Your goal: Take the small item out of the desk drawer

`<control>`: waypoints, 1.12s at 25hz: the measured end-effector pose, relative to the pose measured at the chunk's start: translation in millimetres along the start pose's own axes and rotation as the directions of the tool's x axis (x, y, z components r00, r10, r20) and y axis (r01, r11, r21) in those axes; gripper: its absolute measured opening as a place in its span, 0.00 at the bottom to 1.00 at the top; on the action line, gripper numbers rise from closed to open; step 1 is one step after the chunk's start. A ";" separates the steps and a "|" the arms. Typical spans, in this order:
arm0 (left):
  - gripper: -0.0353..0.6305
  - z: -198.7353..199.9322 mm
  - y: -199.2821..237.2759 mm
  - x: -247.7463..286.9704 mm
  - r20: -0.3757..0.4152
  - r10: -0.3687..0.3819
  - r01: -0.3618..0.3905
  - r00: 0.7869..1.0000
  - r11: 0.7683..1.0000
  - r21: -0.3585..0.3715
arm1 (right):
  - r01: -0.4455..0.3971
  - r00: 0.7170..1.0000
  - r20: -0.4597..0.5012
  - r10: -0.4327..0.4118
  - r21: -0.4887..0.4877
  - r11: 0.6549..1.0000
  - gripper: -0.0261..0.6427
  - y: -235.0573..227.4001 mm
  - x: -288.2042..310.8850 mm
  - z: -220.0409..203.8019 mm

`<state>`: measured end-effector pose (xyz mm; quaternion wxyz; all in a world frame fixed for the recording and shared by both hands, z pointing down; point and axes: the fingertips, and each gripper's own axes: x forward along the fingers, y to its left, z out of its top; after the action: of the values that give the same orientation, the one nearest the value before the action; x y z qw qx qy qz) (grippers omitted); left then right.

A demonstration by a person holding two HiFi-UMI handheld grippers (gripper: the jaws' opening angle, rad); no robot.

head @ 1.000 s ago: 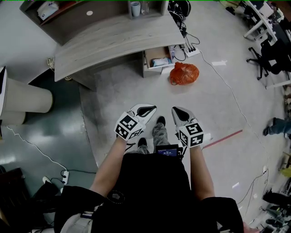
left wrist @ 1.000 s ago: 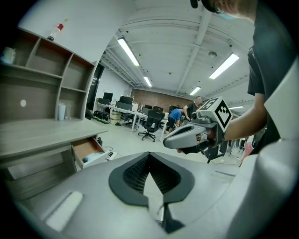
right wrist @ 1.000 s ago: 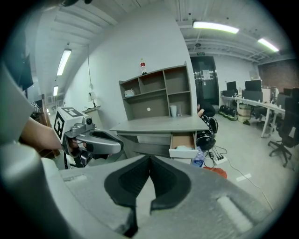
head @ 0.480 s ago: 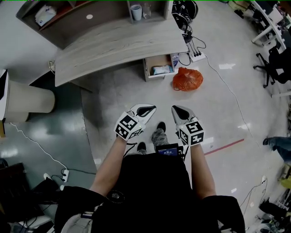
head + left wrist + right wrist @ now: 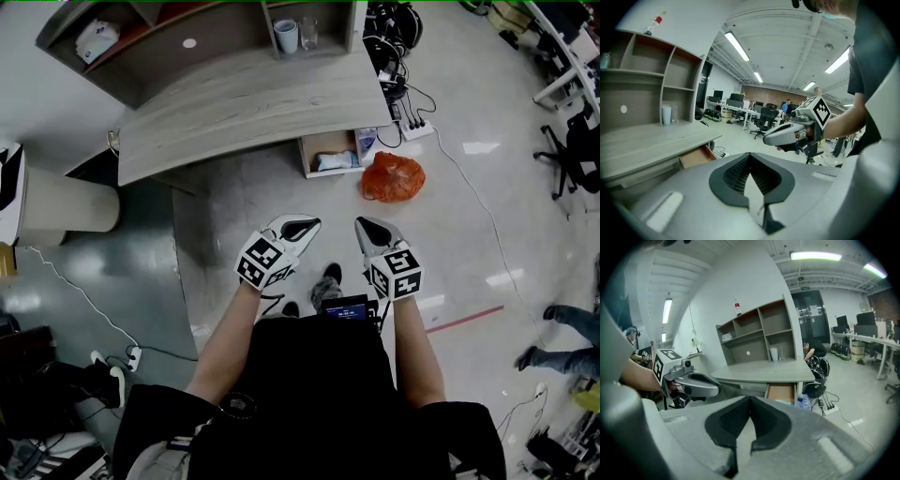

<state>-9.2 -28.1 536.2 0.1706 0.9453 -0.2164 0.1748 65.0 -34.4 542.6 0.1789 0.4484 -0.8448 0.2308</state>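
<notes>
While my left claw (image 5: pixel 302 225) and right claw (image 5: pixel 367 228) hang closed tight on nothing, side by side and tilted down, bare floor (image 5: pixel 272 192) stretches ahead. The small item (image 5: pixel 335 161) lies in the open drawer (image 5: pixel 328 142) under the worktop's (image 5: pixel 244 103) right end.

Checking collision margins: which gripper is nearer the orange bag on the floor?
Right. The right gripper is short of the orange bag, nearly in line with it; the left gripper is farther off, to the bag's left. Neither touches it.
</notes>
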 end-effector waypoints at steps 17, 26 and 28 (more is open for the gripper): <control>0.06 32.8 26.7 26.0 0.014 0.094 -0.094 0.995 0.996 -0.012 | -0.048 0.999 -0.002 0.048 0.015 0.999 0.04 -49.4 8.7 17.5; 0.06 25.7 51.8 31.5 0.009 0.068 -0.068 0.998 0.997 -0.031 | -0.024 0.999 -0.022 0.024 0.019 1.000 0.04 -53.6 27.1 23.0; 0.06 27.8 60.7 36.0 0.008 0.054 -0.054 0.998 0.998 -0.028 | -0.011 1.000 -0.026 0.012 0.021 1.000 0.04 -58.7 33.0 26.5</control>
<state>-0.1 -103.2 541.2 0.1779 0.9374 -0.2450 0.1720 94.2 -100.0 550.9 0.1839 0.4423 -0.8424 0.2467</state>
